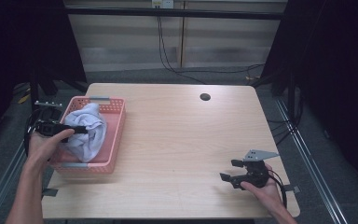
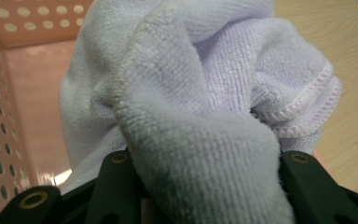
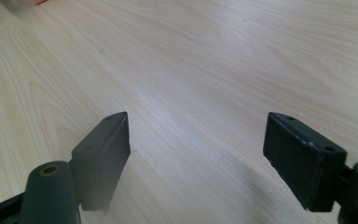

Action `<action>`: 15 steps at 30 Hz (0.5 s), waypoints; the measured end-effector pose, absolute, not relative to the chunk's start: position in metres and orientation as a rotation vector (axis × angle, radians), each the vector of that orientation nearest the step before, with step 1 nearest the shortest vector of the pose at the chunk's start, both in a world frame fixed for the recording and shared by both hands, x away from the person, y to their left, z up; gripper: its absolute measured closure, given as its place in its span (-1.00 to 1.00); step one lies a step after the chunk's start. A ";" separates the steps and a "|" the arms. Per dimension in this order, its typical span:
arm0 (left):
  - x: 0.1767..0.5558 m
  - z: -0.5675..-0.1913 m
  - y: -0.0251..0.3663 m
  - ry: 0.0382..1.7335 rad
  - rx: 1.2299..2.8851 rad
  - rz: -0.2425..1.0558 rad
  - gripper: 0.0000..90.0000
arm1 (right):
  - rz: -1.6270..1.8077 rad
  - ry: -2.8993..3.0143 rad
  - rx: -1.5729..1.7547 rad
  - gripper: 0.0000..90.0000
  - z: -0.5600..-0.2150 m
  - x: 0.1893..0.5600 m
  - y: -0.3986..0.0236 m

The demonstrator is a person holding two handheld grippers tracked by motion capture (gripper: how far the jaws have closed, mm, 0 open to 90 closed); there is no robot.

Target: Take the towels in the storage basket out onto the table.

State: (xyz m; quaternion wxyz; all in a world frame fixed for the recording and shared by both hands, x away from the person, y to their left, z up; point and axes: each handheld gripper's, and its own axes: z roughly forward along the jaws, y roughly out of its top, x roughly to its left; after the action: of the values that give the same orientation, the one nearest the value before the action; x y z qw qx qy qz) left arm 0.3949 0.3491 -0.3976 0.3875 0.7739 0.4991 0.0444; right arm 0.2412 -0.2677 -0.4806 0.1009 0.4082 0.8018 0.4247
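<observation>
A pale lilac towel (image 1: 87, 131) is bunched up over a pink perforated basket (image 1: 115, 133) at the table's left side. My left gripper (image 1: 80, 129) comes in from the left at the basket's near wall and is shut on the towel. In the left gripper view the towel (image 2: 200, 107) bulges out between the two black jaws, with the basket wall (image 2: 0, 126) to the left. My right gripper (image 1: 230, 170) rests low at the table's front right, jaws open. In the right gripper view my right gripper (image 3: 196, 154) has bare wood between its fingers.
The wooden table (image 1: 182, 135) has a round cable hole (image 1: 205, 97) at the back. Black cables hang behind the far edge. Metal frame rails run along both sides of the table.
</observation>
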 end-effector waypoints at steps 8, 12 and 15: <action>0.393 -0.378 0.348 1.226 1.943 0.164 0.26 | 1.257 2.369 1.207 -0.51 -0.481 0.241 -0.268; 0.391 -0.369 0.349 1.206 1.930 0.176 0.26 | 1.260 2.368 1.202 -0.51 -0.480 0.241 -0.268; 0.390 -0.362 0.349 1.199 1.939 0.178 0.26 | 1.262 2.368 1.203 -0.51 -0.480 0.241 -0.268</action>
State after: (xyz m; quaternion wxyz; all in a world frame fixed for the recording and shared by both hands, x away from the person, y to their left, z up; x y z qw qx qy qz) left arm 0.3898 0.3492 -0.3621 0.4148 0.7716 0.4770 0.0708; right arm 0.2409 -0.2683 -0.4802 0.1000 0.4071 0.8012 0.4270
